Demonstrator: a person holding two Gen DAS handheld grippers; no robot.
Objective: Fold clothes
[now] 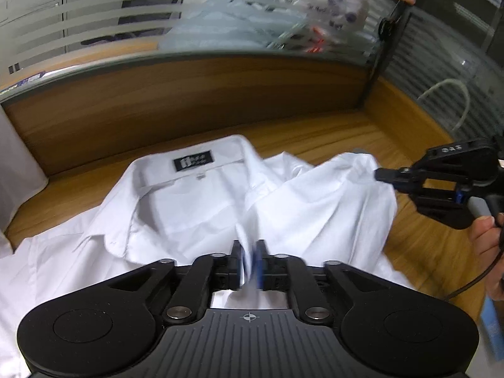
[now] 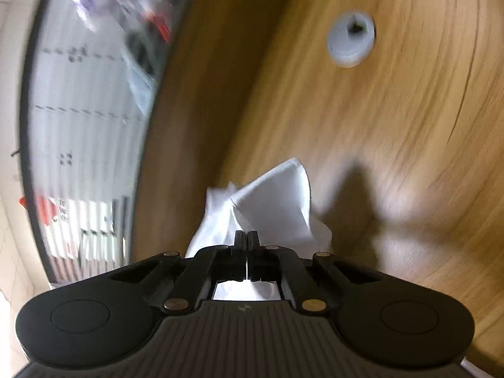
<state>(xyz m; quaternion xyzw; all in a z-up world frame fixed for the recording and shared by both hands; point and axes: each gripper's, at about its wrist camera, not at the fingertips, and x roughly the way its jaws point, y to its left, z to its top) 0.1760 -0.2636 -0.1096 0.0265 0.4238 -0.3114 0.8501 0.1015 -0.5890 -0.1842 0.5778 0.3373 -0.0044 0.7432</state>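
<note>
Fingers (image 1: 264, 253) of the left gripper (image 1: 249, 261) are clenched on a thin fold of white cloth, near the shirt's front opening. In the left view, the shirt (image 1: 195, 201) lies spread on the desk (image 1: 419, 242), collar (image 1: 189, 163) at the far end with the black label facing up, body running back toward and under this gripper. So its long axis runs roughly along the left gripper's line of sight. The right side of the shirt is bunched and lifted; the right gripper (image 1: 382, 174) comes in from the right and pinches that raised edge, with a hand (image 1: 486, 239) visible behind it.

Right view: right gripper (image 2: 246, 236) is closed on cloth, its jaws nearly touching, and a white corner (image 2: 277, 198) sticks up past the tips. Bare wood lies beyond, plus a grey cable grommet (image 2: 351, 39) well apart (heavy motion blur here, so both grippers are probably moving).

Key relation: the shirt's mid-line lies to the left of the right gripper's pinch, so I'd judge a fold would carry that side across toward the left gripper. The right hand is nearer the lifted edge. How far along the fold is, I can't tell.
</note>
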